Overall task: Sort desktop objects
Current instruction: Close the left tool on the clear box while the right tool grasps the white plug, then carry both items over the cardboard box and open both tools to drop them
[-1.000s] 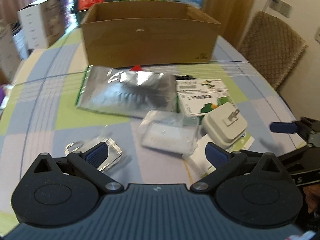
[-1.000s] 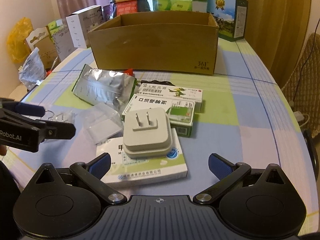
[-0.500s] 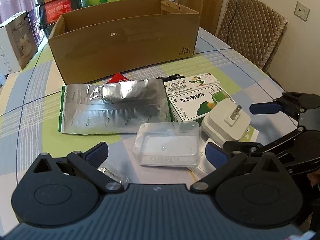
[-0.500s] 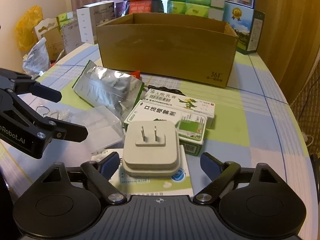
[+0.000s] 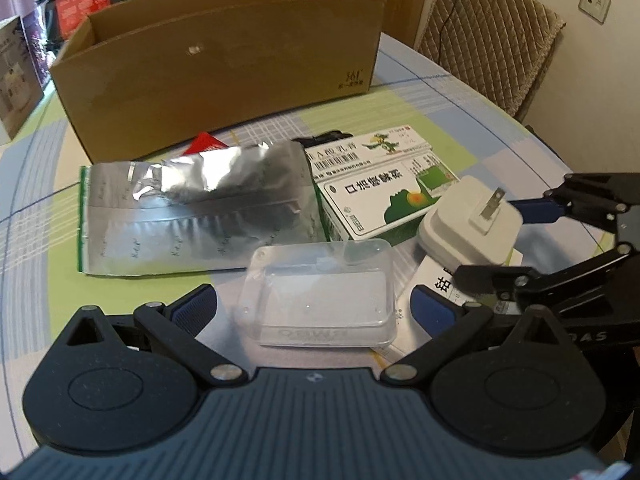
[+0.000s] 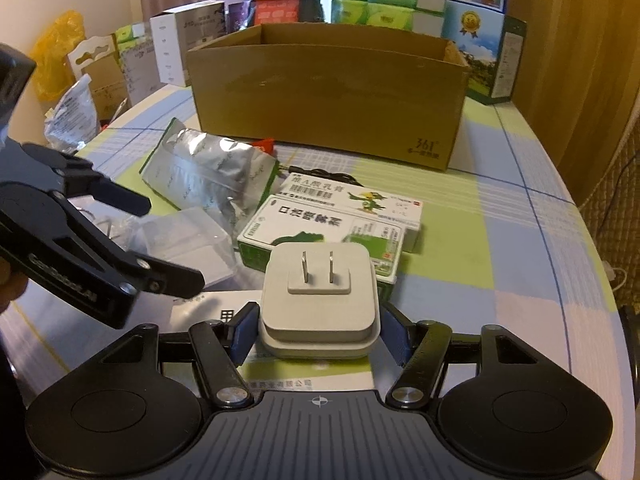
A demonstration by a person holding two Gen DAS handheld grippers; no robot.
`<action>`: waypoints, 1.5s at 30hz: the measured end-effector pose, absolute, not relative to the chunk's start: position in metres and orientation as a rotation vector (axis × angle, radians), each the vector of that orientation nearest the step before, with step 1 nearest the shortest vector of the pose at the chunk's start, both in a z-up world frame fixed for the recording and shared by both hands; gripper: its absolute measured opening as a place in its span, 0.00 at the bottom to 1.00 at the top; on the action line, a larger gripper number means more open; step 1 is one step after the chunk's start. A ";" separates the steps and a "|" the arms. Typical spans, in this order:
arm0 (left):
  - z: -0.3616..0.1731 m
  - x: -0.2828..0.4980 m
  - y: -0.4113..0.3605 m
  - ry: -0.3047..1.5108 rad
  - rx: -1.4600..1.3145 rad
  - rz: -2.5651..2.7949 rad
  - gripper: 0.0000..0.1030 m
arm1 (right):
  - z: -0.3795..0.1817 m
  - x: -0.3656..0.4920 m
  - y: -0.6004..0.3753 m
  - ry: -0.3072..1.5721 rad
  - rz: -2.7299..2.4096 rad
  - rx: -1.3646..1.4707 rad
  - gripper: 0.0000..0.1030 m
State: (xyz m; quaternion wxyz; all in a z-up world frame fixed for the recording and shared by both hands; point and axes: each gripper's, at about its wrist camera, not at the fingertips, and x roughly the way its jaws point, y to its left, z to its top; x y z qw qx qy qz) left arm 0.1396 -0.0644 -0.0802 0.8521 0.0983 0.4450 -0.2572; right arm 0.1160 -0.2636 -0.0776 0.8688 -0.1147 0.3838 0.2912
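The right gripper brackets the white plug adapter, contact unclear; the left gripper is spread around the clear plastic case. Both lie before the cardboard box, bare tablecloth beside it.

One cardboard box at 12 o'clock; three medicine boxes; one foil pouch; one clear plastic case; one white plug adapter

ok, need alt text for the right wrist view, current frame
The right hand-held gripper brackets a white plug adapter, prongs up, resting on a flat medicine box; contact with its pads is unclear. Beyond lie green medicine boxes, a foil pouch and an open cardboard box; the left hand-held gripper reaches in from the left.
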 end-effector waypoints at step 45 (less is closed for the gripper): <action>0.068 0.247 -0.033 0.698 0.093 -0.205 0.84 | 0.061 0.247 -0.219 0.546 0.594 -0.121 0.60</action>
